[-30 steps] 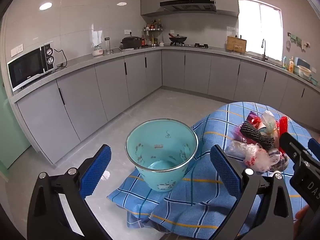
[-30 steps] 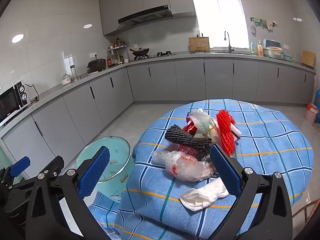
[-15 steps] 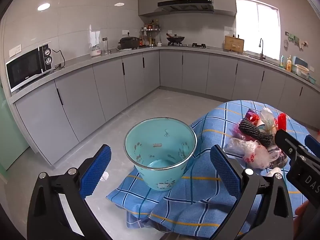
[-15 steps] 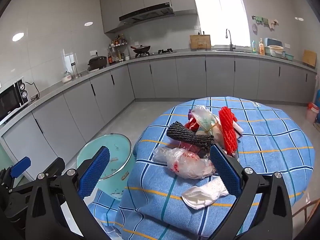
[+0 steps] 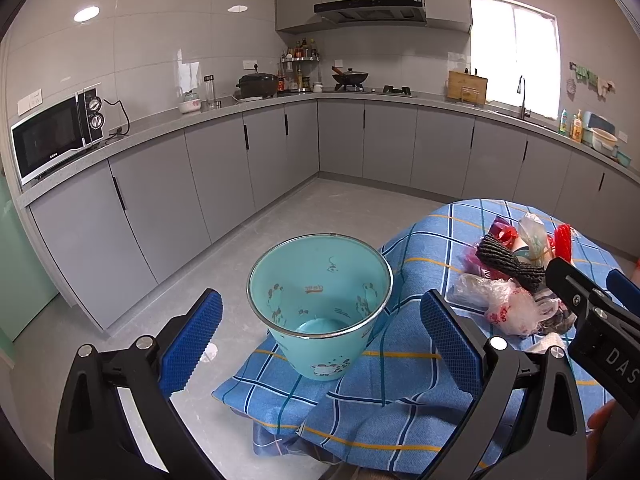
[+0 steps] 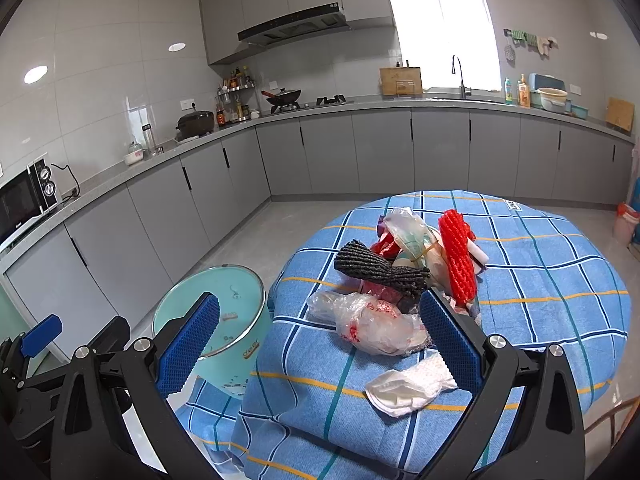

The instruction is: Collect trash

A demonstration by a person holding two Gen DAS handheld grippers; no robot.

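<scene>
Left wrist view: my left claw is spread wide w/ nothing in it, and the teal bin sits dead ahead between the two pads, not touching either. The bin stands on a drooping fold of the blue checked cloth, off the table proper, so I can't tell what's under it. Risk as I see it: bump the rim w/ a pad, or drag the cloth, and the bin tips or slides. The right claw's body crowds in from my right, just beside the trash pile, so the two tools could clash if I swing that way. Open floor to the left and ahead; cabinets are well apart.

Right wrist view: right claw is also wide open, empty, hovering above the near part of the table. The clear plastic bag lies between the pads, closer to the right one; white tissue is just below the right pad; black mesh roll and red foam net are farther ahead. Thin film prob slips or tears, and a low grab could pinch cloth along w/ it and pull the whole heap. Table edge falls away left toward the bin, so loose bits could go over. Plenty of bare cloth to the right.
</scene>
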